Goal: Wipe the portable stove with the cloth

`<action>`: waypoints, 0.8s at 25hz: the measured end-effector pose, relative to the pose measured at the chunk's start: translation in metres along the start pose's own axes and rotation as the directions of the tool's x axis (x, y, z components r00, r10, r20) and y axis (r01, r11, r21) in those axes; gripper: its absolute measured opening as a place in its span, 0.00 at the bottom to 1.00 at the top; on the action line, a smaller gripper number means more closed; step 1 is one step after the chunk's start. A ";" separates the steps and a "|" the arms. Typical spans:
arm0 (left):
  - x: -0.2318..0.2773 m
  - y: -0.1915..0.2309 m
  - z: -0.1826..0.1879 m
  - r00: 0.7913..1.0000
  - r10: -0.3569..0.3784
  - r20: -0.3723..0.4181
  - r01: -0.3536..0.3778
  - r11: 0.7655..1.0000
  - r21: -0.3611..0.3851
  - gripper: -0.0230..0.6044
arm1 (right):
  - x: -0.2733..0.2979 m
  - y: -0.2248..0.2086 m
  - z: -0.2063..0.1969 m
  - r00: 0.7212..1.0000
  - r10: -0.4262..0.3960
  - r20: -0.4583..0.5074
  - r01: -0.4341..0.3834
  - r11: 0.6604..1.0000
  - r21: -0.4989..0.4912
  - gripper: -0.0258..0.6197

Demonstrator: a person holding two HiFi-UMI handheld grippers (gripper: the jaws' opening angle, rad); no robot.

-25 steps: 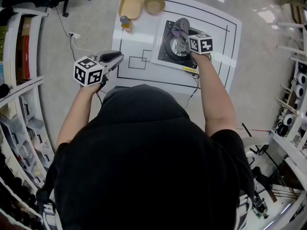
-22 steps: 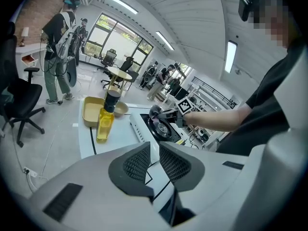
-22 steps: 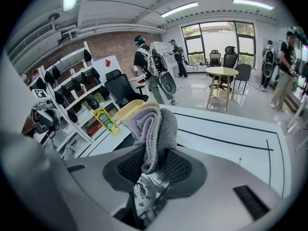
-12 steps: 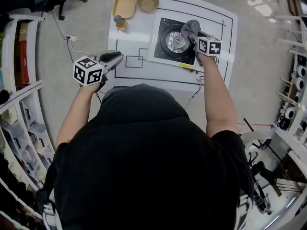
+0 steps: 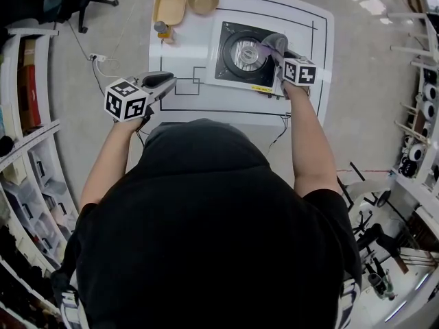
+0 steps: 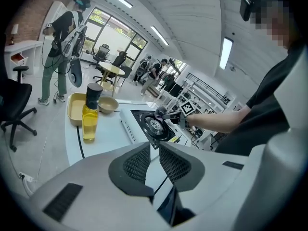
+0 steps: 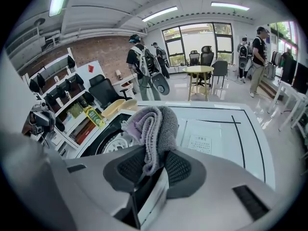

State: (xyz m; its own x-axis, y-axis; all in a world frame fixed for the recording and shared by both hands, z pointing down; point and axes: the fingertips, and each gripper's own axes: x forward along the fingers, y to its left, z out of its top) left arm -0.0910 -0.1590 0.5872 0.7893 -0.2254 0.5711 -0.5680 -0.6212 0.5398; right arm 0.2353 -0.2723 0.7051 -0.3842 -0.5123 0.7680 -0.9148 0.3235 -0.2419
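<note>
Two grippers show. The right gripper (image 5: 278, 53) pinches the grey cloth (image 7: 153, 121) over the right side of the portable stove (image 5: 232, 48), so wiping looks under way. The left gripper (image 5: 167, 81) hangs aside, jaws slightly apart, empty. Next, press down and rub across.

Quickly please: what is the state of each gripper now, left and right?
Left gripper: open by a narrow gap, nothing between the jaws.
Right gripper: closed, holding the cloth.
</note>
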 end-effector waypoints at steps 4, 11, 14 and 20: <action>0.005 -0.005 0.000 1.000 -0.012 -0.008 0.012 1.000 0.007 0.16 | -0.006 0.004 -0.013 1.000 0.009 -0.011 -0.009 1.000 -0.003 0.24; 0.014 -0.014 0.001 0.999 -0.030 -0.017 0.031 0.999 0.021 0.16 | -0.019 0.011 -0.030 1.000 0.009 -0.016 -0.009 1.000 -0.004 0.24; 0.018 -0.018 0.000 0.999 -0.037 -0.020 0.037 0.999 0.026 0.16 | -0.024 0.016 -0.041 1.000 0.016 -0.017 -0.016 1.000 -0.003 0.24; 0.021 -0.027 -0.003 0.999 -0.048 -0.022 0.049 0.998 0.034 0.16 | -0.037 0.030 -0.062 0.999 0.028 -0.028 -0.029 1.000 -0.006 0.24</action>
State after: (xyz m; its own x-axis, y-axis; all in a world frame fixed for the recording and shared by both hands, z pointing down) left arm -0.0598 -0.1452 0.5864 0.8103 -0.1789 0.5580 -0.5206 -0.6569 0.5454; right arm 0.2296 -0.1941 0.7063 -0.4065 -0.4807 0.7770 -0.9027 0.3426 -0.2603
